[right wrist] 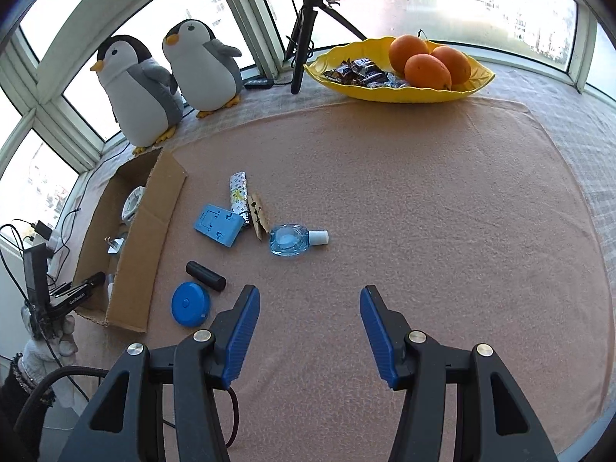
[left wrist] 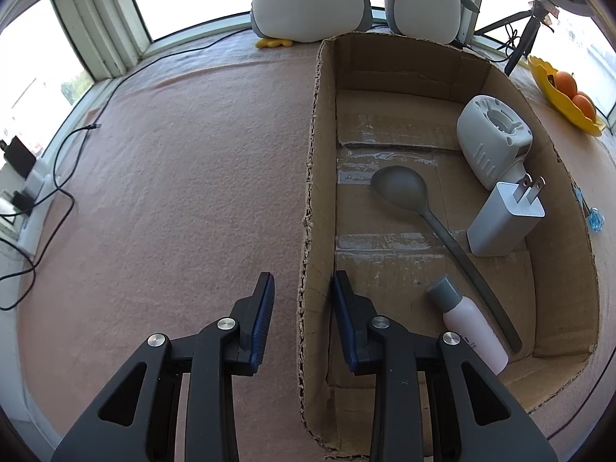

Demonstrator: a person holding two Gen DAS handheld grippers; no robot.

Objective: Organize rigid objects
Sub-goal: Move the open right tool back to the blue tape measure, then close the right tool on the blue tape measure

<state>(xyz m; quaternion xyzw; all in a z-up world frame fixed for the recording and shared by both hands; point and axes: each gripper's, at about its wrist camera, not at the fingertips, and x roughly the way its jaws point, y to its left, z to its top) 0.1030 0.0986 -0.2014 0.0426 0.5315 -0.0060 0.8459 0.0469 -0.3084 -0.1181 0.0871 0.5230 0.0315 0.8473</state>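
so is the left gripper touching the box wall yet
Apart. The left wrist view shows the left gripper open and straddling the cardboard box's left wall, with a gap visible between each pad and the cardboard.

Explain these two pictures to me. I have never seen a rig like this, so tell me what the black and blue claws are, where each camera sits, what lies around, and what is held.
The claws are two-finger grippers, one in each of a person's hands, each with a camera looking along its fingers.

The left wrist view shows the left gripper open, straddling the wall of a cardboard box. Inside lie a grey spoon, a white charger, a pink bottle and a white device.

The right wrist view shows the right gripper open and empty over a pink cloth. On it lie a blue tape measure, a black cylinder, a blue case and a clear blue bottle.
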